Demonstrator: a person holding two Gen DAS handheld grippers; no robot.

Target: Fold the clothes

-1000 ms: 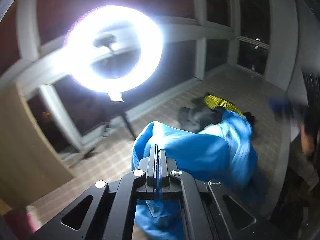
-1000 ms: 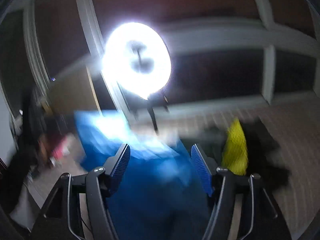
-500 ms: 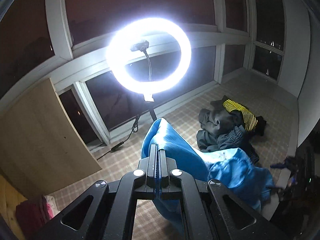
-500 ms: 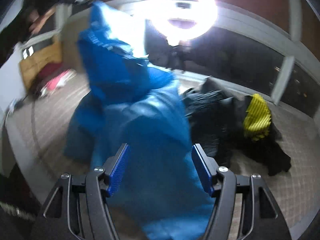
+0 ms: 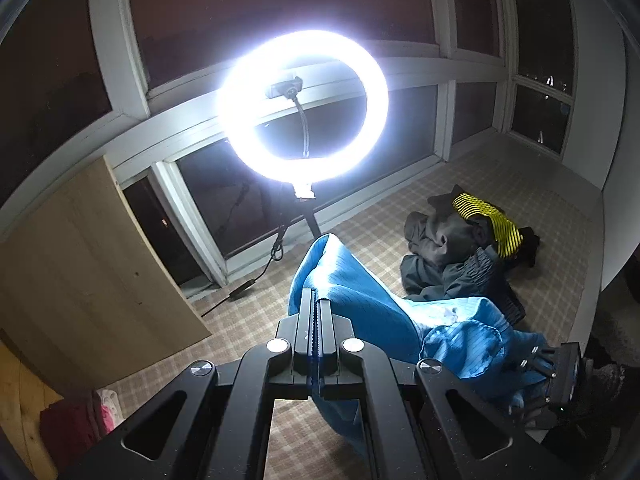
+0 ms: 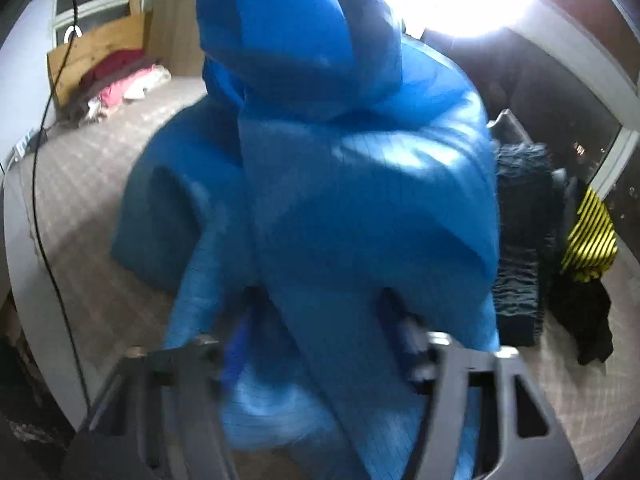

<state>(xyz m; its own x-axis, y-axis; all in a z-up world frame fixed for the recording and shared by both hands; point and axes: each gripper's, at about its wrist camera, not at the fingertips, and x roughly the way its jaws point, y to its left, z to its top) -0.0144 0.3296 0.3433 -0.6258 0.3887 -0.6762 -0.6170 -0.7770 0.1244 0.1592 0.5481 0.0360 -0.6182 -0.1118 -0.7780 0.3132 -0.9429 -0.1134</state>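
Observation:
A blue garment [image 5: 360, 292] hangs from my left gripper [image 5: 315, 312], which is shut on its fabric and holds it up above the checked floor. In the right wrist view the same blue garment [image 6: 360, 184] fills the middle, draping down between the fingers of my right gripper [image 6: 316, 328], whose jaws stand apart around the cloth. That view is blurred by motion. The right gripper's body [image 5: 560, 376] shows at the lower right of the left wrist view, against the garment's lower part.
A pile of dark clothes with a yellow-and-black striped piece [image 5: 492, 220] lies on the floor at right, also in the right wrist view [image 6: 588, 236]. A ring light on a tripod [image 5: 304, 108] stands by the windows. A wooden board [image 5: 80, 272] leans at left. Pink and red clothes [image 6: 124, 84] lie far left.
The right gripper has moved in and down onto the blue garment, which now lies between its open fingers. The left gripper has held its grip and tilted slightly.

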